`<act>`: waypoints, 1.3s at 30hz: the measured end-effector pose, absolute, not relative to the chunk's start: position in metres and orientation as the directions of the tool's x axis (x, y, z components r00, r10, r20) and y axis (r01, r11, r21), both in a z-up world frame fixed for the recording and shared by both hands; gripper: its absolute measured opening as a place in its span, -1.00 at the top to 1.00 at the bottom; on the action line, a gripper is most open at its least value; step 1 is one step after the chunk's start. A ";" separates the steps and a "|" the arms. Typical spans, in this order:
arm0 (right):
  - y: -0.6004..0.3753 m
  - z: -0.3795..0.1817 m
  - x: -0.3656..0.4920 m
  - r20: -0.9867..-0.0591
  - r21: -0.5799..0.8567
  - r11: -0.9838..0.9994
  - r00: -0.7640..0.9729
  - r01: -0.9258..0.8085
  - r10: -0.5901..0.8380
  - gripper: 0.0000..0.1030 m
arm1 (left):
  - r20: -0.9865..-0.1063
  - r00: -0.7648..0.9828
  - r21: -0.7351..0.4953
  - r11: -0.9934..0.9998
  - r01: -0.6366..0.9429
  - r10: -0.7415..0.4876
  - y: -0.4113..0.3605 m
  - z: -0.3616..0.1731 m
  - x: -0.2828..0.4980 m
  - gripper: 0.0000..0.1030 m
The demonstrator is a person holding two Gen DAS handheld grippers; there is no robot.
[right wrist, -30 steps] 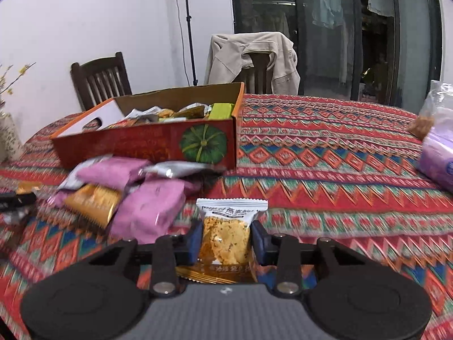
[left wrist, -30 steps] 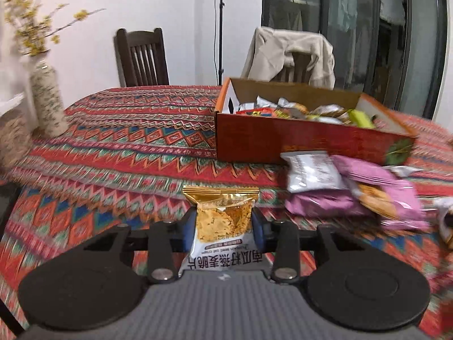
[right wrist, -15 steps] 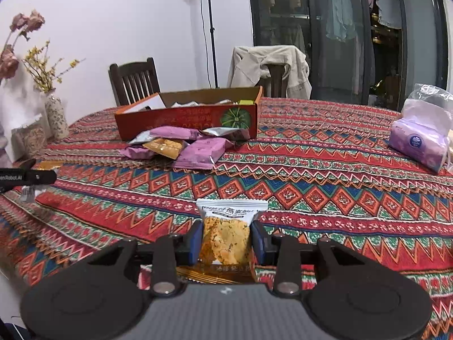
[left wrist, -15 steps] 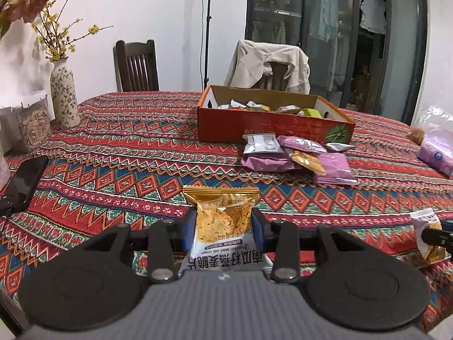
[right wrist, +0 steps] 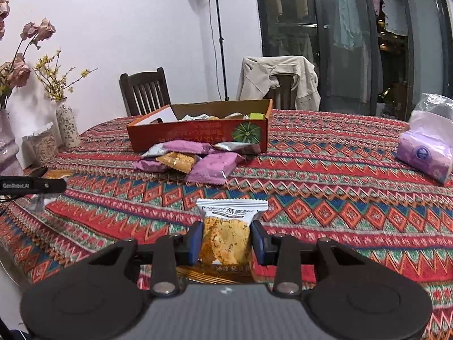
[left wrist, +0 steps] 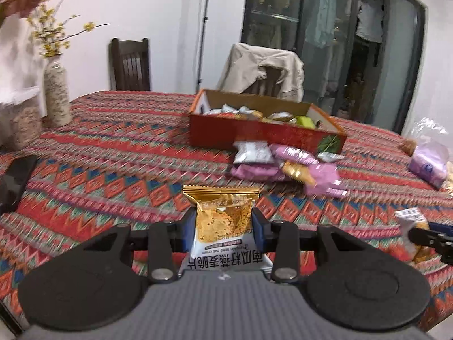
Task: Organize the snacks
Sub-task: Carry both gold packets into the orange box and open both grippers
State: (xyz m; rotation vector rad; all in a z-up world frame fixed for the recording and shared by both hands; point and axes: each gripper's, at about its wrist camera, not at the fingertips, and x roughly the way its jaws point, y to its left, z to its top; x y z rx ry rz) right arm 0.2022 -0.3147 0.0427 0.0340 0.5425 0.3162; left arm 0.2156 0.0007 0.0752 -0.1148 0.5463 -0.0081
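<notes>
Grippers: left gripper [left wrist: 223, 228] pinches gold packet [left wrist: 222, 218], right gripper [right wrist: 226, 243] clamps white packet [right wrist: 228, 233] | risk: slippery film slides out before the box [right wrist: 198, 136] at 12 o'clock

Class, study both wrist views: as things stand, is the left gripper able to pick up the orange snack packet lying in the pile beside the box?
Probably not yet. The left gripper is already shut on a gold packet, so it has no free grip, though the tablecloth towards the orange packet looks unobstructed.
</notes>
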 end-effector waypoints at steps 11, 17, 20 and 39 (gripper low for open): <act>-0.288 0.108 0.317 -0.407 0.042 0.908 0.823 -0.417 0.397 0.31 | -0.435 0.883 -0.147 0.982 0.121 -0.174 0.001 0.131 0.359 0.21; -0.253 0.114 0.423 -0.447 0.100 0.870 0.760 -0.483 0.473 0.31 | -0.485 0.847 -0.181 0.972 0.149 -0.220 -0.006 0.129 0.448 0.21; -0.234 0.104 0.475 -0.492 0.118 0.871 0.733 -0.477 0.469 0.31 | -0.508 0.828 -0.200 0.968 0.153 -0.236 -0.011 0.122 0.484 0.21; -0.195 0.039 0.562 -0.632 0.121 0.905 0.672 -0.407 0.386 0.12 | -0.655 0.722 -0.226 0.969 0.095 -0.223 -0.016 0.058 0.553 -0.15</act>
